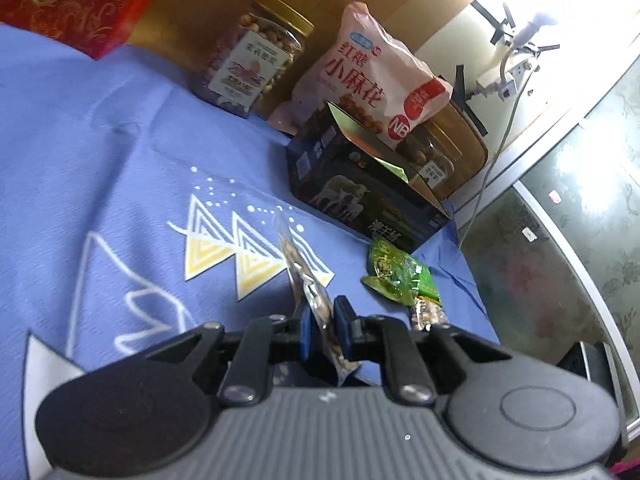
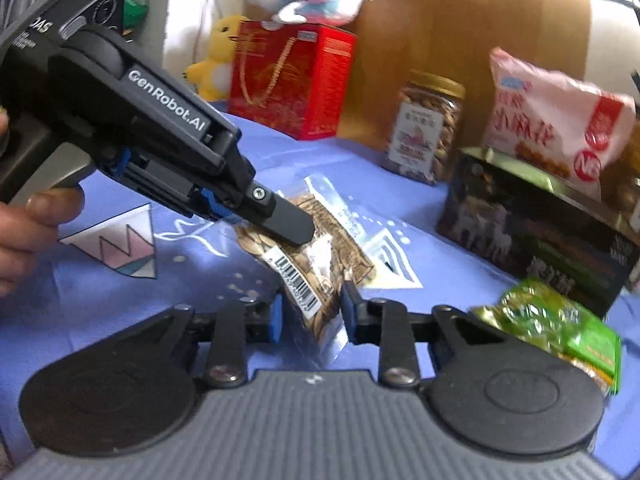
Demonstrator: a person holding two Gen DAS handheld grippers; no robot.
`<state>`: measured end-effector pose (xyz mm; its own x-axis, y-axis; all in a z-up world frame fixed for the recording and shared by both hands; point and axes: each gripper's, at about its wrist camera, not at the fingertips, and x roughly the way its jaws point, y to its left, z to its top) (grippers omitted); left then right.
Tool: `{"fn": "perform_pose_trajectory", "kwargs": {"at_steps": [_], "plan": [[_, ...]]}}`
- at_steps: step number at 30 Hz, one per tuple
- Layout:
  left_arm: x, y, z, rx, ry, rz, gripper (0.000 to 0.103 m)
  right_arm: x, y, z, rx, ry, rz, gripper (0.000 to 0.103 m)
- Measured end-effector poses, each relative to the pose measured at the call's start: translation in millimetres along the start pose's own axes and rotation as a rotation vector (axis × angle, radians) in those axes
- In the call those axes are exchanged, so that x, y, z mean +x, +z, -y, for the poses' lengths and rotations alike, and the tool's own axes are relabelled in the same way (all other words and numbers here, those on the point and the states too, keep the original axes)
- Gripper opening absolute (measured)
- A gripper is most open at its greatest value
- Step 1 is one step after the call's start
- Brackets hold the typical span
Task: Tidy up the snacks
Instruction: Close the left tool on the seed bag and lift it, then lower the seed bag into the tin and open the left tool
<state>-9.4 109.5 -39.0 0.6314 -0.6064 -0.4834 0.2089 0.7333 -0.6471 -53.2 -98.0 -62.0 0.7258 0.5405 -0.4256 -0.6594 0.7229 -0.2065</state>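
the left gripper (image 1: 322,322) was clenched on a clear snack packet (image 2: 316,248) lifted over the blue worktop (image 1: 120,160), while the right gripper (image 2: 310,312) bracketed the packet's lower end, its grip unclear.

Left gripper (image 1: 322,322) — jaws nearly together, its blue pads (image 1: 343,320) pressed on the flat sides of a thin clear snack packet (image 1: 298,264) held edge-on. Seen from the right wrist, it reaches in from the left, angled down, gripped by a hand (image 2: 24,224) with the thumb along the handle. Right gripper (image 2: 310,312) — jaws partly apart, straddling the packet's near end; whether its pads touch cannot be told.
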Motion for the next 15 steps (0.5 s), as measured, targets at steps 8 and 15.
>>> {"fn": "perform_pose_trajectory", "kwargs": {"at_steps": [8, 15], "plan": [[-8.2, 7.8, 19.2, 0.052, -0.034, 0.035, 0.014, -10.3, 5.3, -7.8, -0.04, -0.06, 0.071, 0.028], [4.6, 27.8, 52.5, 0.136, -0.052, 0.047, 0.014, -20.2, 10.5, 9.2, -0.061, -0.154, 0.143, 0.026]]}}
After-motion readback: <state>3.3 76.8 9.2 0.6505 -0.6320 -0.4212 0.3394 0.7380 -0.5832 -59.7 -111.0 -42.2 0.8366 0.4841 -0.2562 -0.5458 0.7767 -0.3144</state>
